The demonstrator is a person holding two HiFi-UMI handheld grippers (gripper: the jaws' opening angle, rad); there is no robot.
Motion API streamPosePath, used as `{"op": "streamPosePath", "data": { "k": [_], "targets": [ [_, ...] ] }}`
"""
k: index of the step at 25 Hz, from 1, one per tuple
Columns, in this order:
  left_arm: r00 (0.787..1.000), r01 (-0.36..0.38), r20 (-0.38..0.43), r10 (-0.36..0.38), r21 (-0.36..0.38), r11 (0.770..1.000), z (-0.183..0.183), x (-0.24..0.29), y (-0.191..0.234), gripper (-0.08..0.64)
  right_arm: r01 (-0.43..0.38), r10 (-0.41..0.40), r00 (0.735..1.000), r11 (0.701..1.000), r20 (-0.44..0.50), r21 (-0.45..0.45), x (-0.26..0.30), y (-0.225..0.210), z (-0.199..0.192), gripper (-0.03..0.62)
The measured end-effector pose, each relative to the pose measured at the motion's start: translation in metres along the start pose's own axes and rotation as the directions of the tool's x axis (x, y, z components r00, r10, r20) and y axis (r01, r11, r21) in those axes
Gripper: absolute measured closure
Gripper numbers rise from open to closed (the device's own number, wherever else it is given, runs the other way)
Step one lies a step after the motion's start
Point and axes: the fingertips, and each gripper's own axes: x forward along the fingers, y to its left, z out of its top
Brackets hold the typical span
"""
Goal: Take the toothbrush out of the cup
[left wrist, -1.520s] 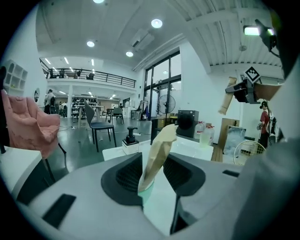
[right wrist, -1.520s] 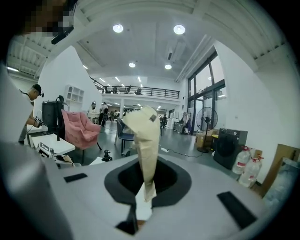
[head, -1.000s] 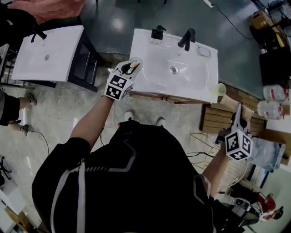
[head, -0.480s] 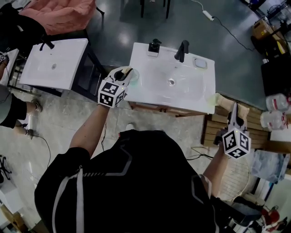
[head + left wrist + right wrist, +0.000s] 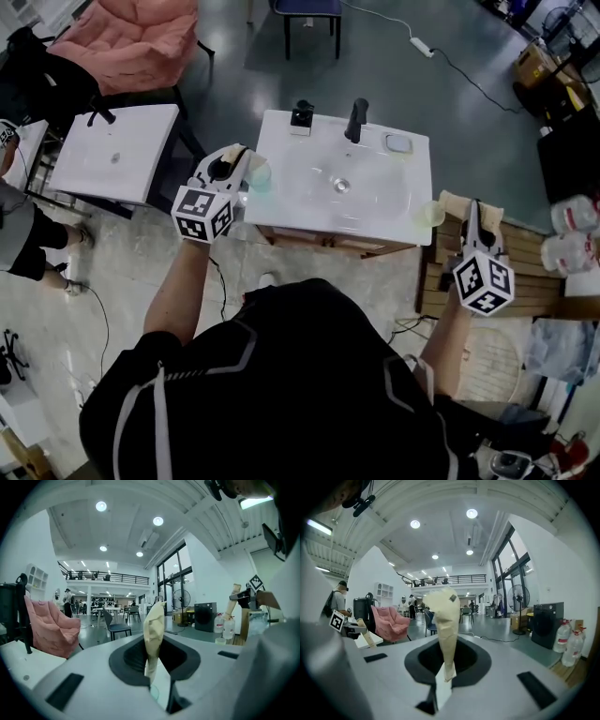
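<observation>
The left gripper (image 5: 242, 153), dipped a second ago in the pale green cup (image 5: 258, 175) at the sink's (image 5: 375, 202) 9 o'clock edge, is being held above it, jaws narrowly apart; the toothbrush cannot be made out. The right gripper's (image 5: 473, 208) jaws are being kept together.

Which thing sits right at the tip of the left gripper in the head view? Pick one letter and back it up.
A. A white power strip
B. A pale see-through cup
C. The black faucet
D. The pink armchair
B: in the head view a pale see-through cup sits right at the tip of the left gripper, over the left edge of the white sink, well clear of the black faucet.
</observation>
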Motion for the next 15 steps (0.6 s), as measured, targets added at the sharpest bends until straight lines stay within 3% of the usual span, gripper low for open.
{"op": "streamPosePath", "data": {
  "k": [8,15],
  "targets": [
    [0.998,-0.061,0.017,0.063,-0.071,0.996,0.039,-0.023,-0.003,0.520,-0.067,0.067,0.998,0.998,0.006,0.019,0.020,0.001,0.002,0.577],
    [0.992,-0.087,0.082,0.097,-0.112,0.990,0.081,-0.032,-0.018,0.525,-0.106,0.105,0.994,0.994,0.016,0.010,0.031,0.003,0.014,0.577]
  ]
}}
